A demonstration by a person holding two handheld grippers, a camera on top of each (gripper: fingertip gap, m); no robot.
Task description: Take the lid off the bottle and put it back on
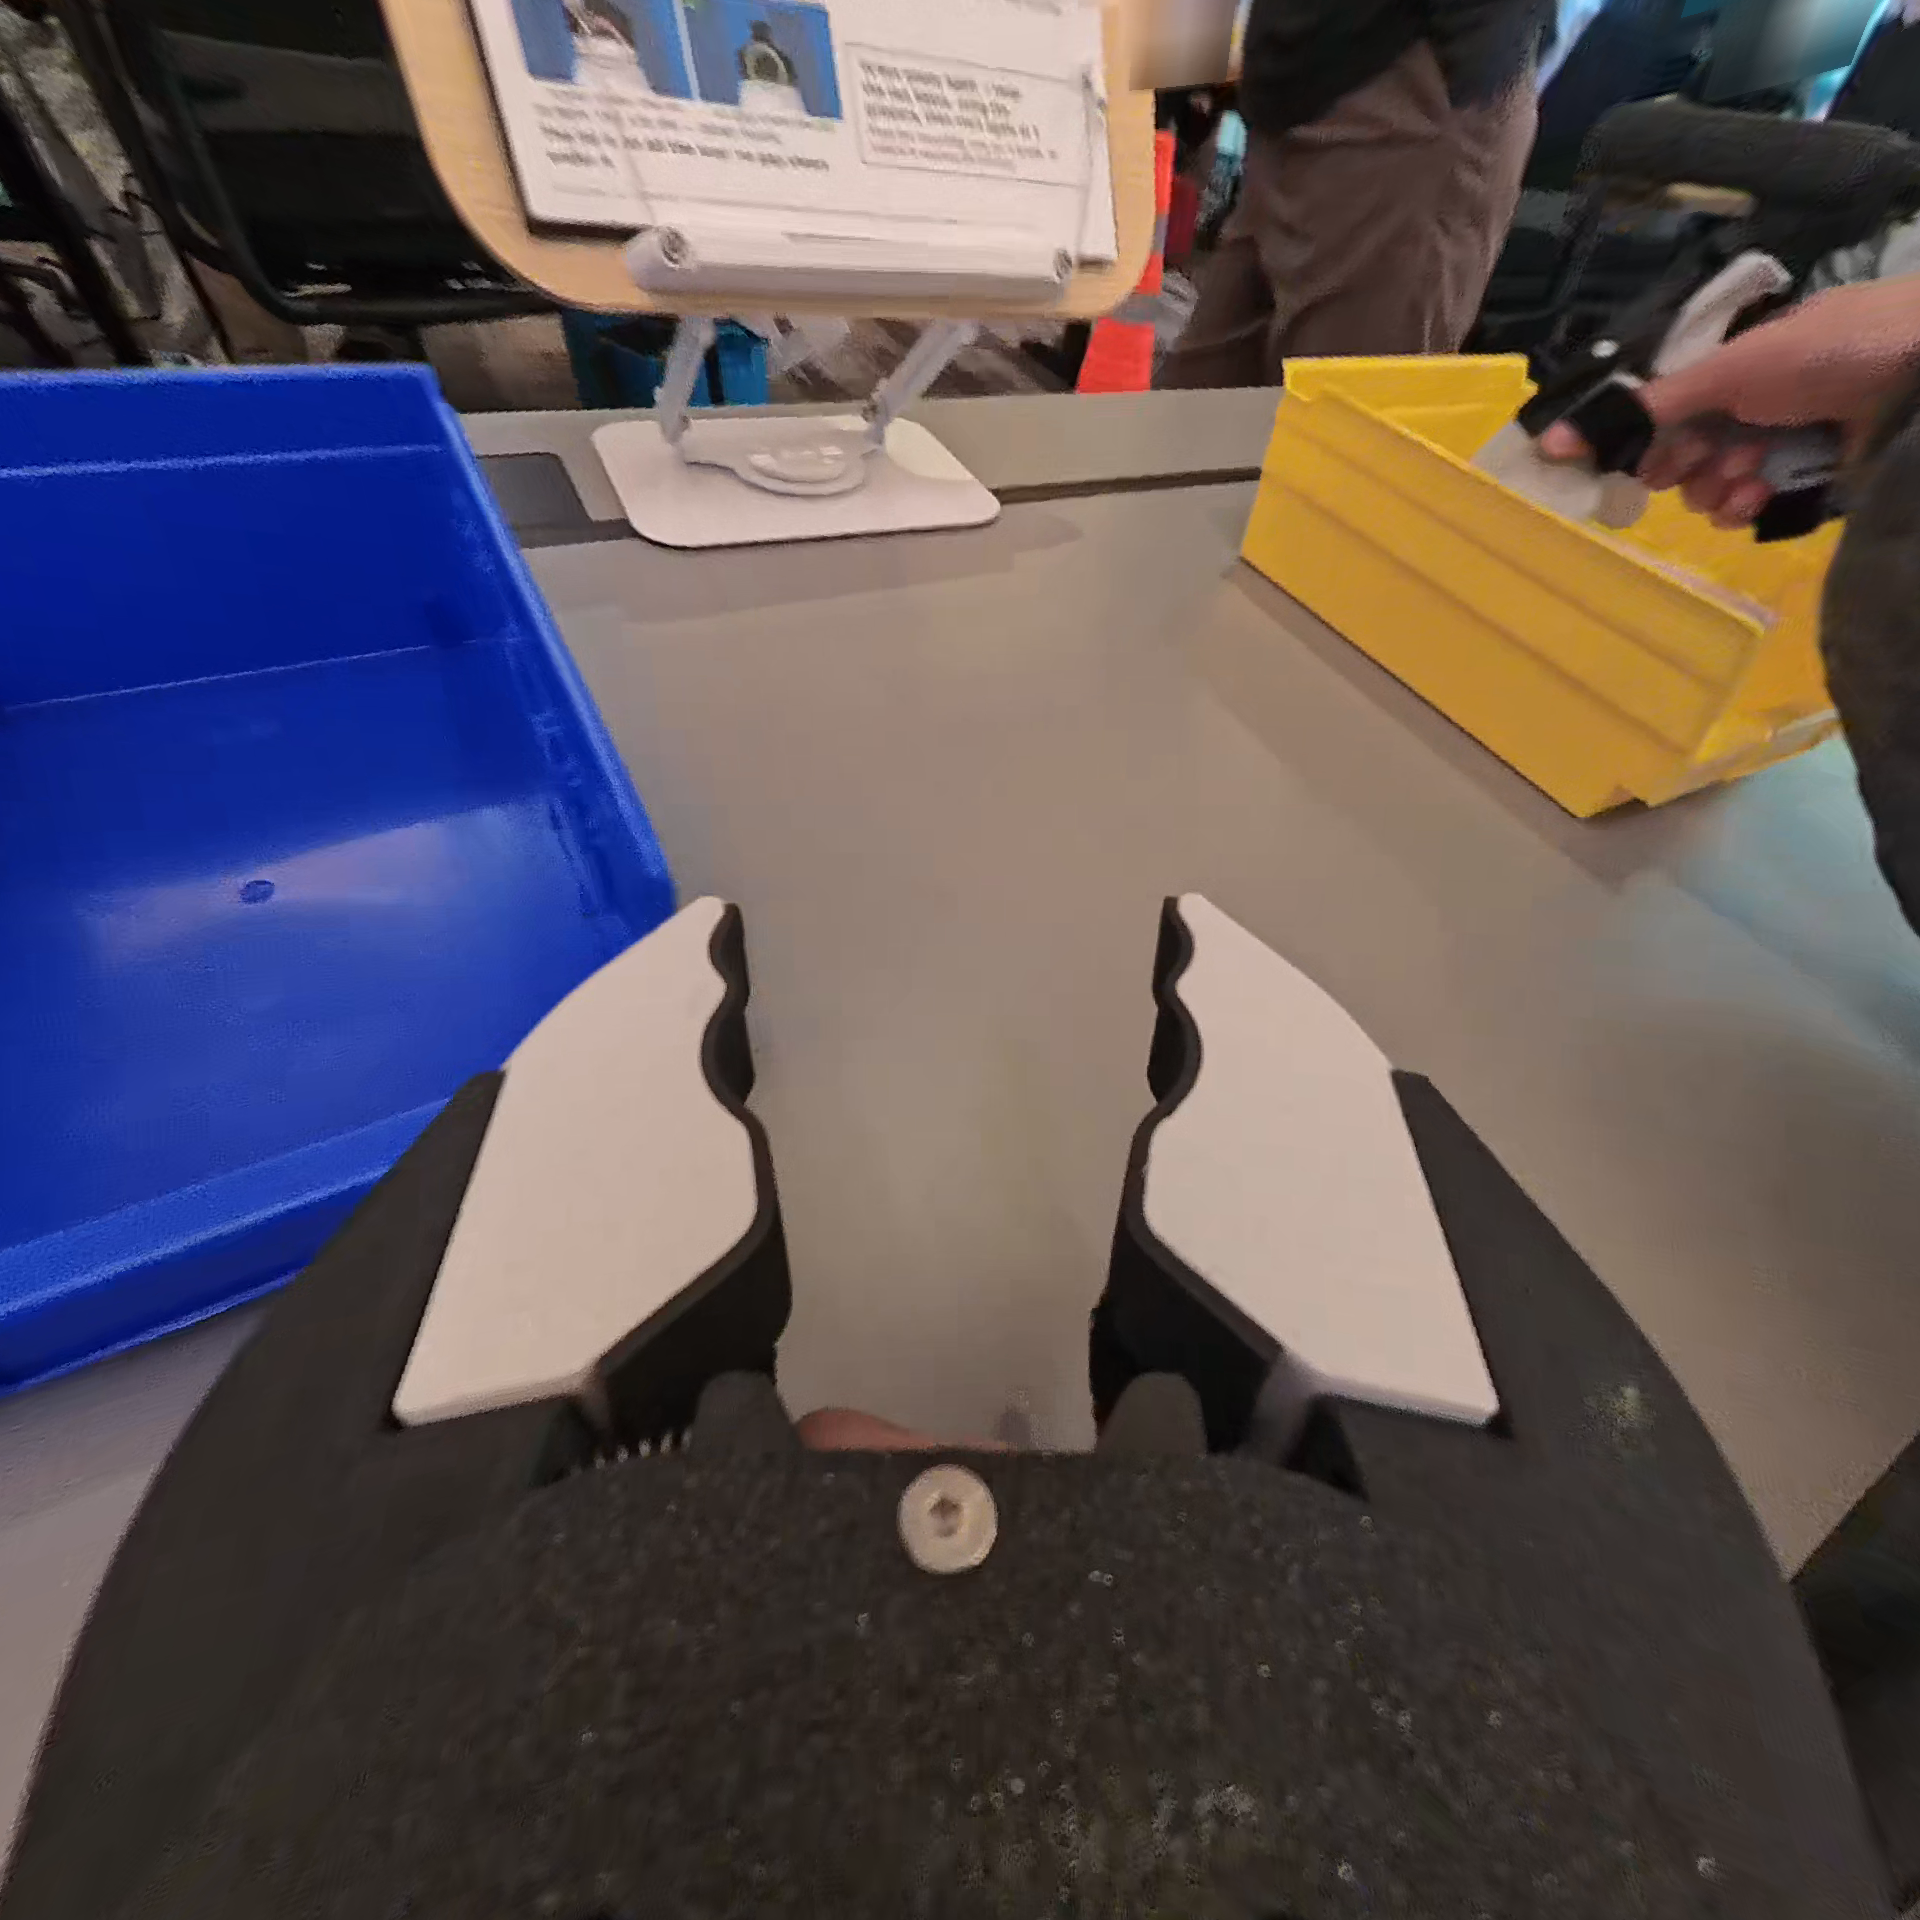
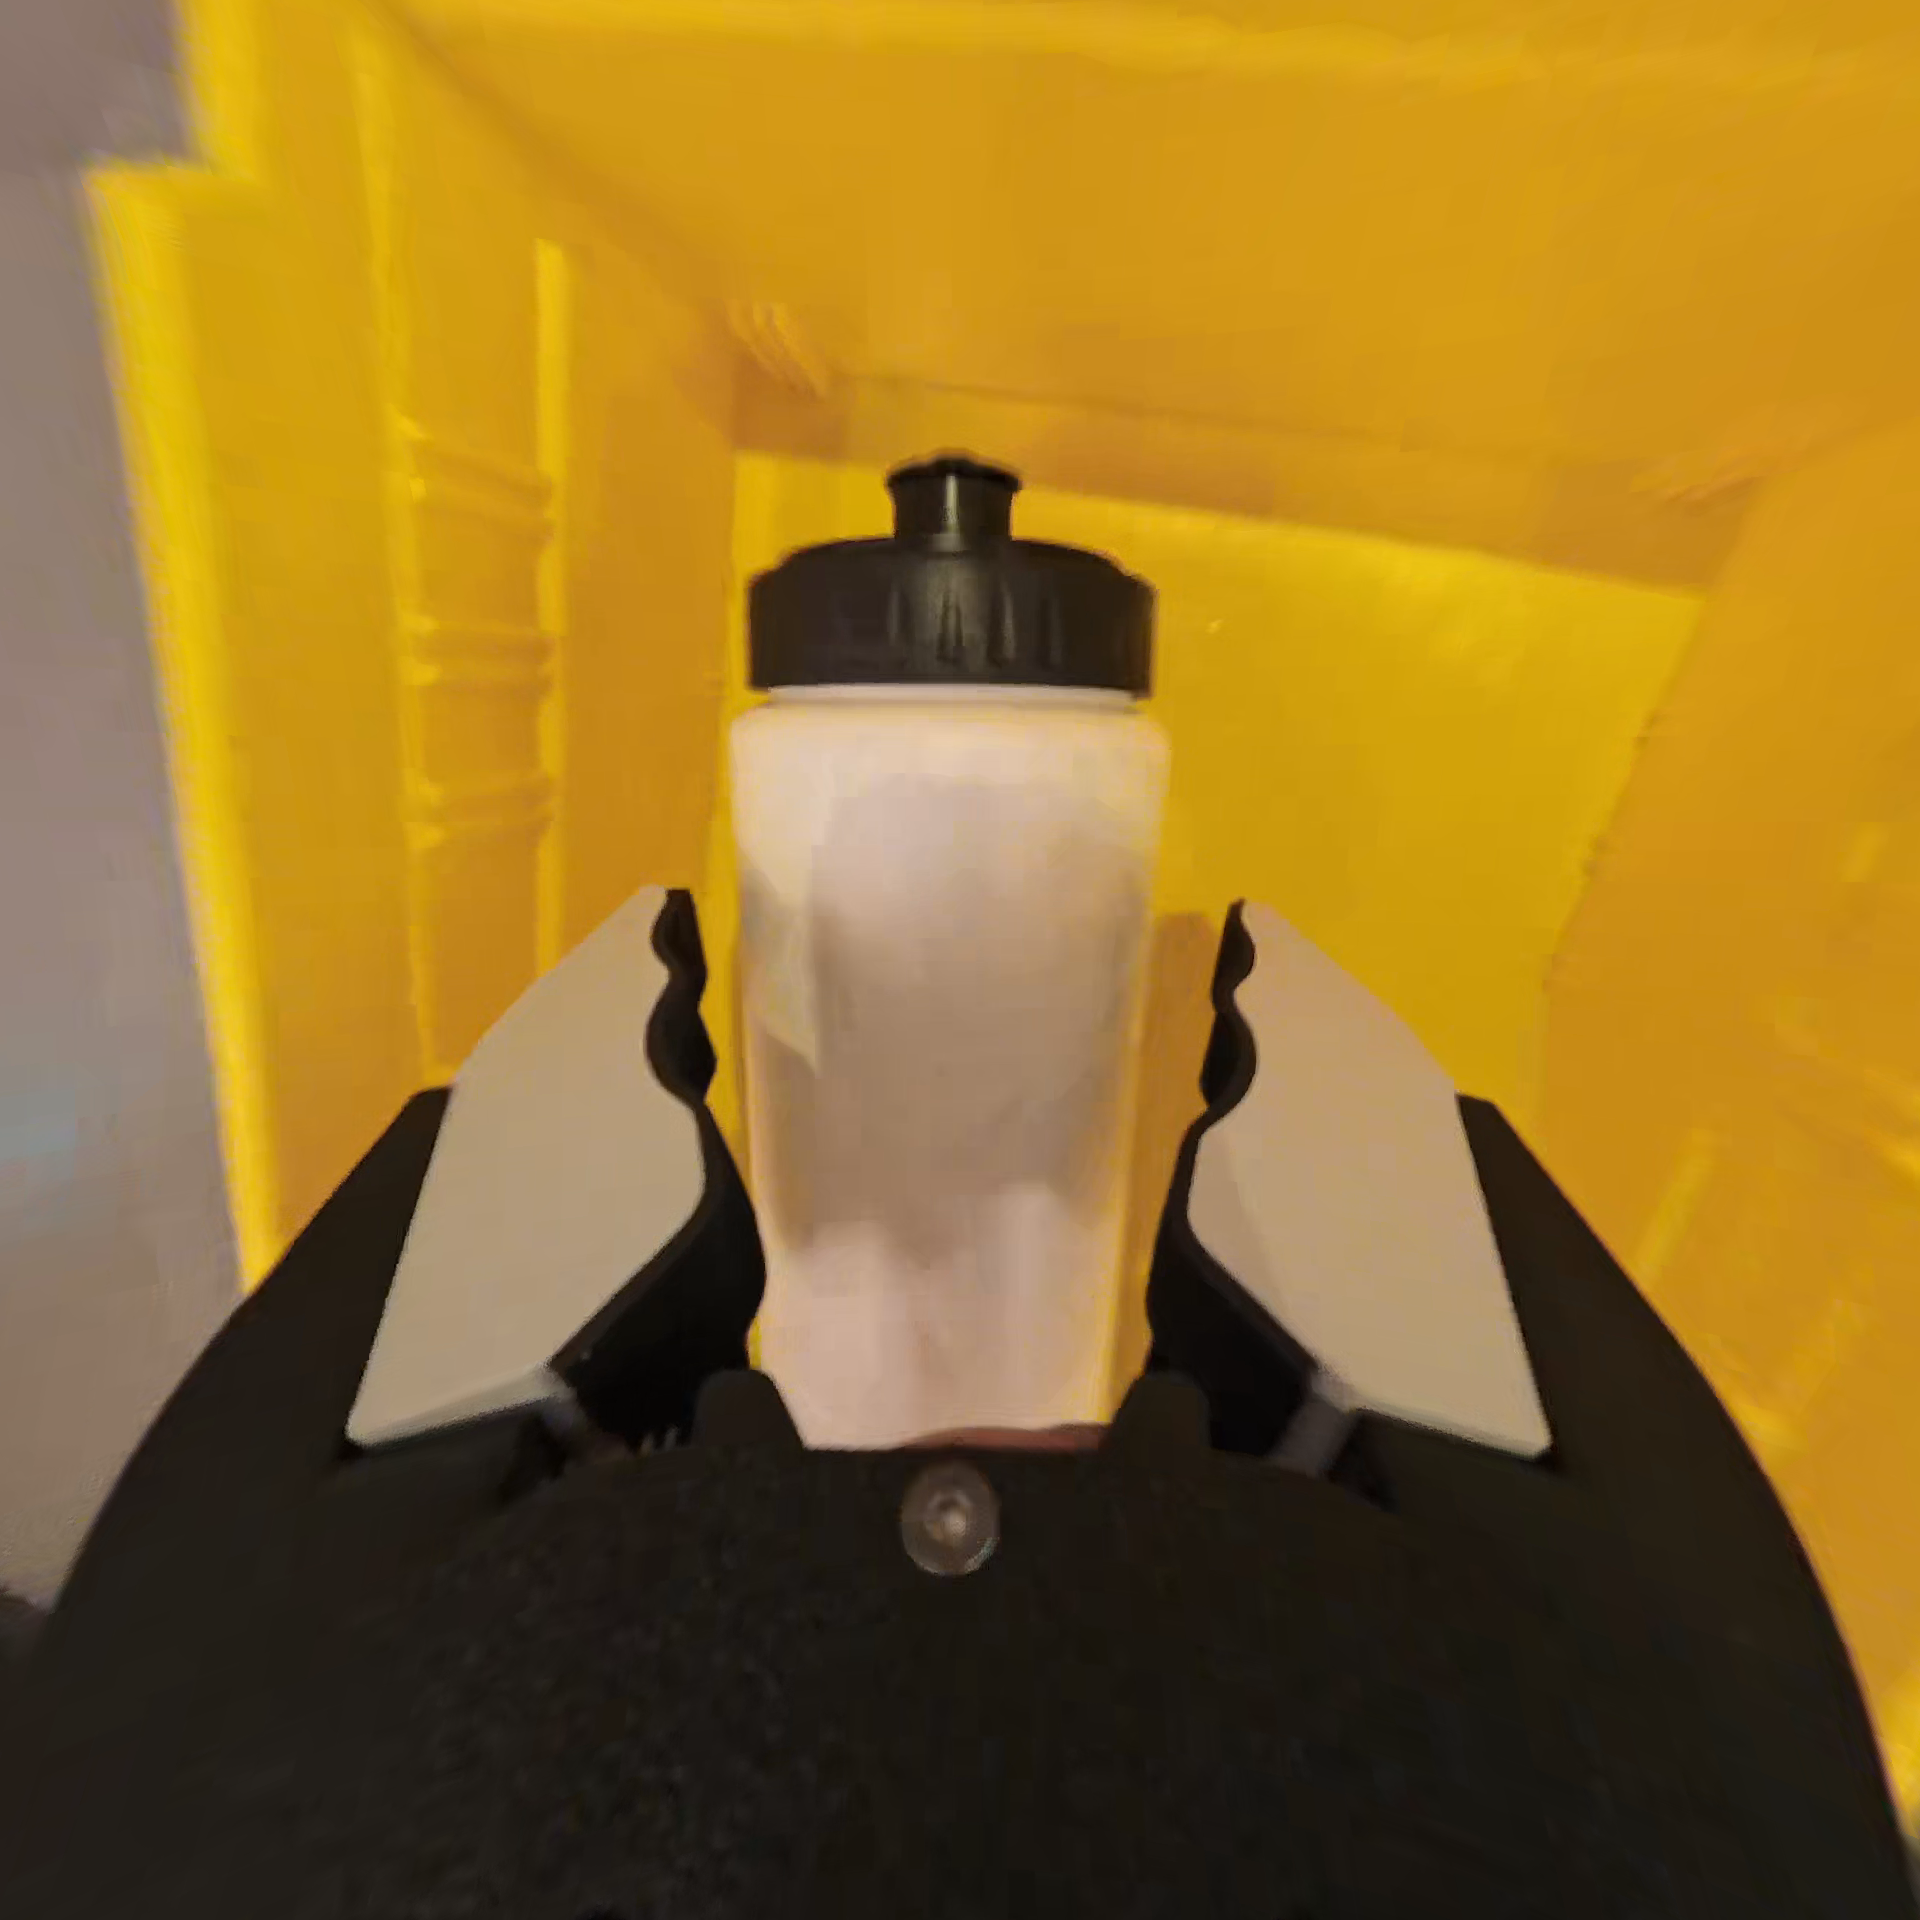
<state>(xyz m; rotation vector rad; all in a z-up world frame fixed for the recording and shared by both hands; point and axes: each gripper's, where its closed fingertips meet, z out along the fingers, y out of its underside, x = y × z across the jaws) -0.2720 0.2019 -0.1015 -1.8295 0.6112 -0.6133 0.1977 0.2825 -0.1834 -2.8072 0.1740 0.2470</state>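
Inside the yellow plastic bin (image 2: 1455, 312), the translucent white squeeze bottle (image 2: 945, 987) with its black ribbed screw lid (image 2: 951, 613) points lengthwise away between the right hand-held gripper (image 2: 951, 925)'s spread, barely touching fingers, while the left hand-held gripper (image 1: 951, 914) gapes empty, well apart.

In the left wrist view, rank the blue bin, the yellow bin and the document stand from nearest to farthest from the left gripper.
From the left gripper:
1. Blue bin, right beside the left finger.
2. Yellow bin, farther off on the right.
3. Document stand, at the table's far edge, centre.
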